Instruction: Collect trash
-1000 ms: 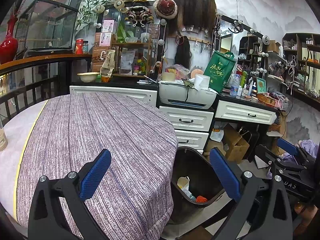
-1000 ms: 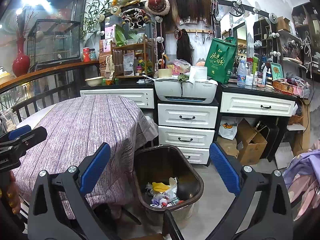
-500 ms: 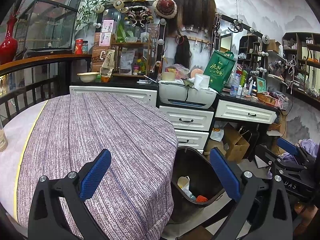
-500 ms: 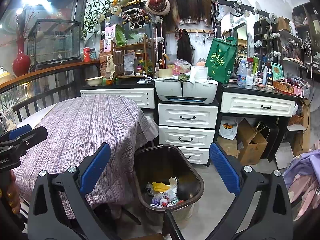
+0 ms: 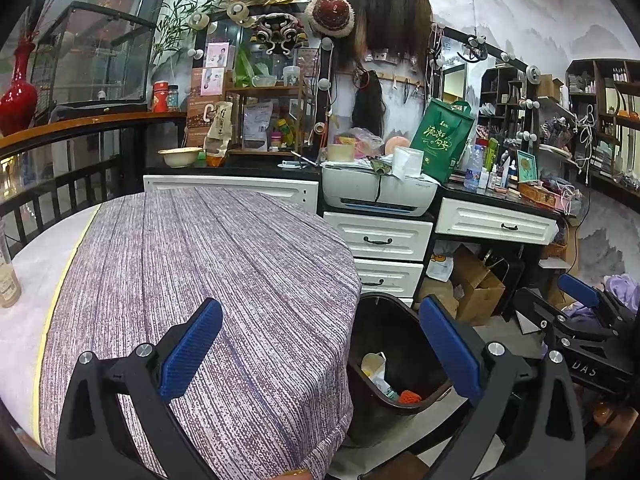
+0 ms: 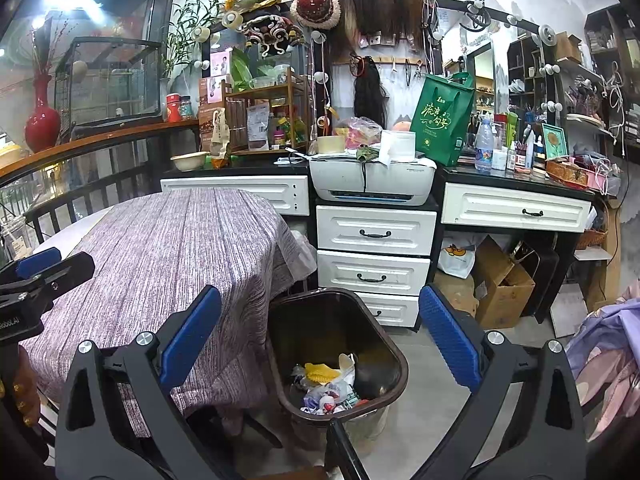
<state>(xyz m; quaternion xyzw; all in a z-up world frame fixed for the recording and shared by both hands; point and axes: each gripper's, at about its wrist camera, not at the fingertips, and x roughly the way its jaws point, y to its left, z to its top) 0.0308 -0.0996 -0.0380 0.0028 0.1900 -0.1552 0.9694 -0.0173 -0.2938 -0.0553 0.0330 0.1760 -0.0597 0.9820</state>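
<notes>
**Both grippers hanging empty over the bin**

The right gripper is hovering with its fingers spread wide, holding nothing — the bin is lying just below and slightly ahead of it, on the floor at the table's right edge. Trash is already sitting in the bottom. The left gripper is also gaping open and empty, straddling the table's near right edge, with the bin off to its right. No loose trash is showing on the cloth, so I'm judging the right hand nearer the bin.
</notes>
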